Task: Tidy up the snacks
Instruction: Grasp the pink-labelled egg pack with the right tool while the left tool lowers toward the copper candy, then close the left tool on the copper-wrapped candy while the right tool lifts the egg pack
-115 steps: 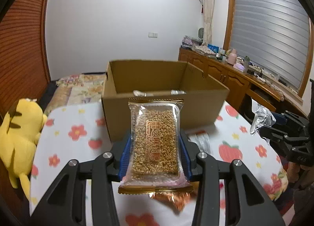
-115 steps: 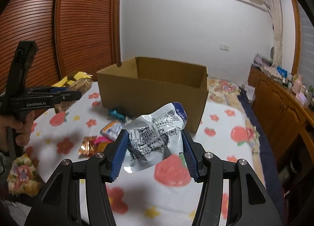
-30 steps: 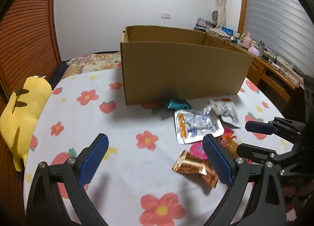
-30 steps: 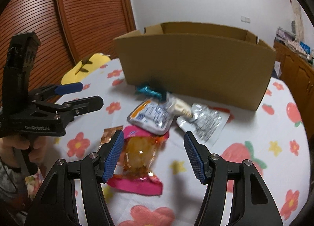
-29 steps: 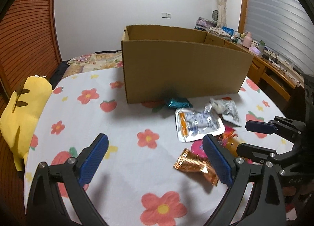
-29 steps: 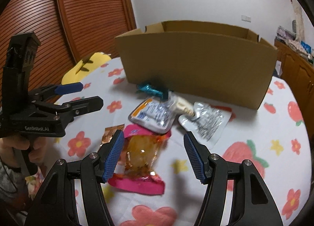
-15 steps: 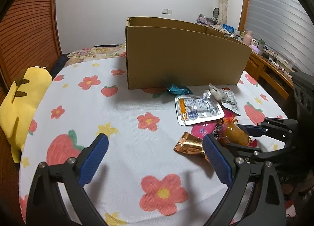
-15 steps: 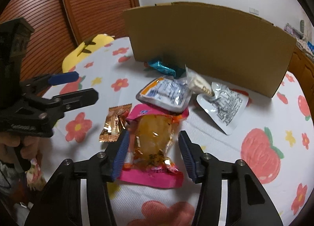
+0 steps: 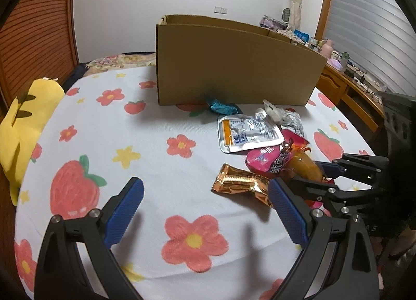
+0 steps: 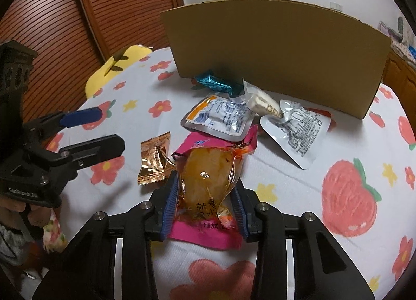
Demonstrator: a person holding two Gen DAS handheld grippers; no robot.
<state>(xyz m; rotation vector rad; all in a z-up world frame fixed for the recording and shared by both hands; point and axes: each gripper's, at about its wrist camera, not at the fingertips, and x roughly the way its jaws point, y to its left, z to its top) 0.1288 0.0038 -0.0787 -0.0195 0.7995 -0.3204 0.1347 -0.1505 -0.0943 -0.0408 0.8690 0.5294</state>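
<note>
My right gripper [image 10: 206,209] is shut on a pink and orange snack pouch [image 10: 208,183] that lies on the table; the pouch [image 9: 296,162] and the right gripper [image 9: 322,175] also show in the left wrist view. My left gripper [image 9: 205,209] is open and empty, low over the table, with its right finger beside a copper-foil candy wrapper [image 9: 241,183], also seen in the right wrist view [image 10: 156,162]. A brown cardboard box [image 9: 234,65] stands behind the snacks.
Loose on the flowered tablecloth [image 9: 156,144] lie a silver and orange pouch [image 10: 221,115], a silver printed pouch [image 10: 299,128], a small white pack [image 10: 260,102] and a teal wrapper [image 10: 213,84]. A yellow plush toy [image 9: 23,117] sits at the table's left edge.
My right gripper has closed its fingers onto the pink and orange pouch. My left gripper has dropped lower and nearer to the copper wrapper, still open.
</note>
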